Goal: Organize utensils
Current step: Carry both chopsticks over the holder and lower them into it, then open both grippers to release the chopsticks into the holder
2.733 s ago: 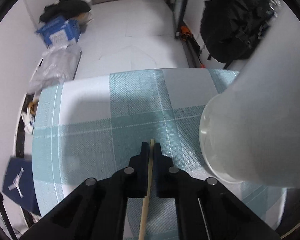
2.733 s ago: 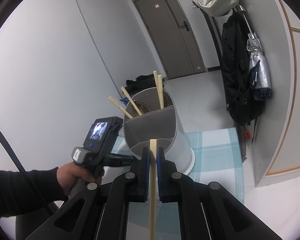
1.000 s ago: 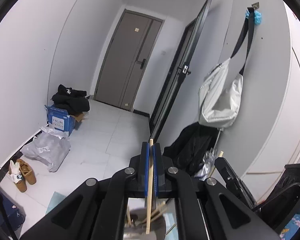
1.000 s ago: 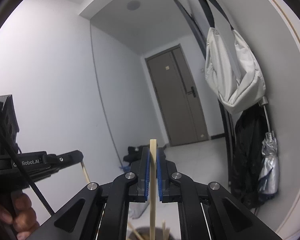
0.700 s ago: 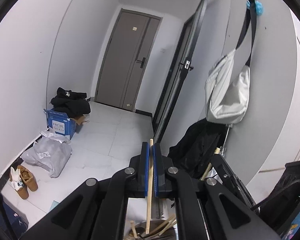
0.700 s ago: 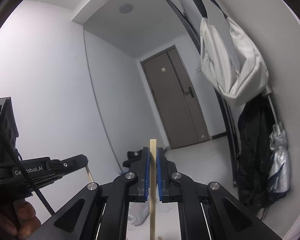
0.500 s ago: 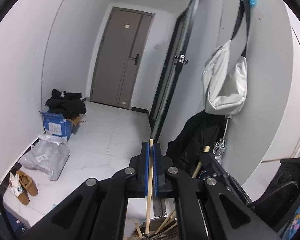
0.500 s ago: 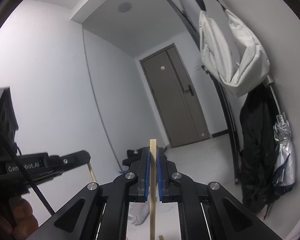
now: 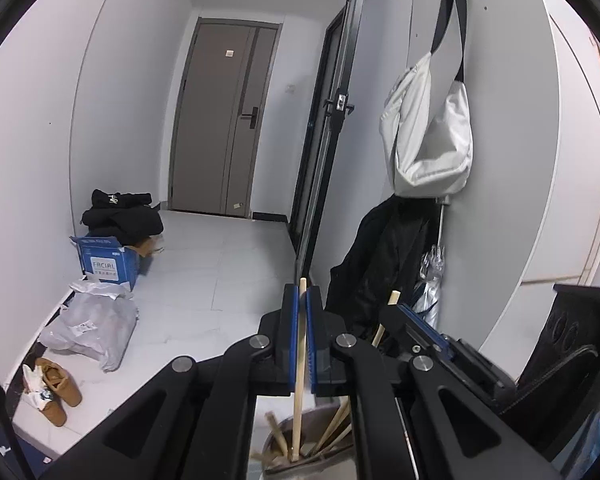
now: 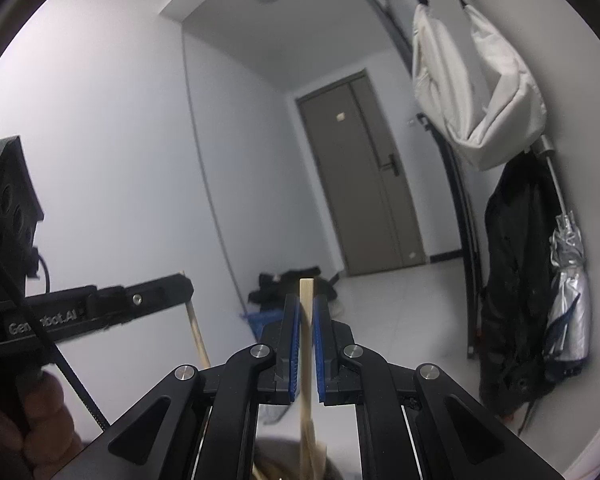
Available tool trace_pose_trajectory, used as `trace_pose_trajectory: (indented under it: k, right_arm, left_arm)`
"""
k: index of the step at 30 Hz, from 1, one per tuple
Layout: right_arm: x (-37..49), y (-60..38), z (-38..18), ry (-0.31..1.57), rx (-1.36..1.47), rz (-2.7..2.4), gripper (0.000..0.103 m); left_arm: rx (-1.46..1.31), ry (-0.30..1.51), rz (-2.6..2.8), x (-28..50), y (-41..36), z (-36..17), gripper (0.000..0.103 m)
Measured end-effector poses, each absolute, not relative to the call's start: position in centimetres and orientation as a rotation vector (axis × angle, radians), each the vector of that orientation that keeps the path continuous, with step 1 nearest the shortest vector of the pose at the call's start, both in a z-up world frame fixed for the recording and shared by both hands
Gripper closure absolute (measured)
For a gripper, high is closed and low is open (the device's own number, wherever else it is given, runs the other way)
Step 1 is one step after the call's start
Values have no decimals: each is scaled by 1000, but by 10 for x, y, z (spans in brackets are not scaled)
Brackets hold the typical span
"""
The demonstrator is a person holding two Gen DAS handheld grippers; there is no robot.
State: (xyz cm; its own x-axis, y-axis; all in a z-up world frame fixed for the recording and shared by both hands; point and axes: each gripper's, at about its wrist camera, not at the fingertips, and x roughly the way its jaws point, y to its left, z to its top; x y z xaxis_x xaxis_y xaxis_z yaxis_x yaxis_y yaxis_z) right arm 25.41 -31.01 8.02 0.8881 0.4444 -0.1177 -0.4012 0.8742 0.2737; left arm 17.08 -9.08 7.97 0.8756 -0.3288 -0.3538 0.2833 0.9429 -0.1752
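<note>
here a pale, slender wooden chopstick (image 9: 299, 364) is pinched upright in the left gripper (image 9: 302, 292), its tip lowered into the grey holder (image 9: 284, 446), while another chopstick (image 10: 306, 344) is clamped by the right gripper (image 10: 306, 300), whose view alone shows a hand (image 10: 40, 432).

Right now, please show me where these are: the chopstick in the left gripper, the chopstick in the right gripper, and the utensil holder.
left chopstick (image 9: 299, 380), left wrist view, mid shaft.
right chopstick (image 10: 306, 344), right wrist view, shaft between pads.
utensil holder (image 9: 274, 438), left wrist view, left rim.

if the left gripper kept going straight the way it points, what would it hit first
Probably nothing close: ahead of the left gripper, shut on a wooden chopstick, lies open pale tiled floor, then likely the black-framed glass door. Depth is unclear.
</note>
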Motion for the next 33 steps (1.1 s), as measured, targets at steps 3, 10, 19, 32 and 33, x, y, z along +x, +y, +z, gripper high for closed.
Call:
trace_pose_trajectory:
  k: [3,10,19,32,33]
  right_arm:
    - [244,-309,76,201,211,469,97]
    - [220,-292,65,278,126,546,97]
    - [196,-282,51,409,57,558,82]
    - [131,-284,74,376,83,537,39]
    - [126,-280,75,373,83,540,35]
  left_arm:
    - [-111,418,-320,167,-89,74,103]
    - [-117,503,-376,160,-86,66,103]
    - [-196,653,-378,158,-70,60,92]
    - [-287,570,-35,87,-18,77,14]
    - [-281,558,-17,78,-17,77,10]
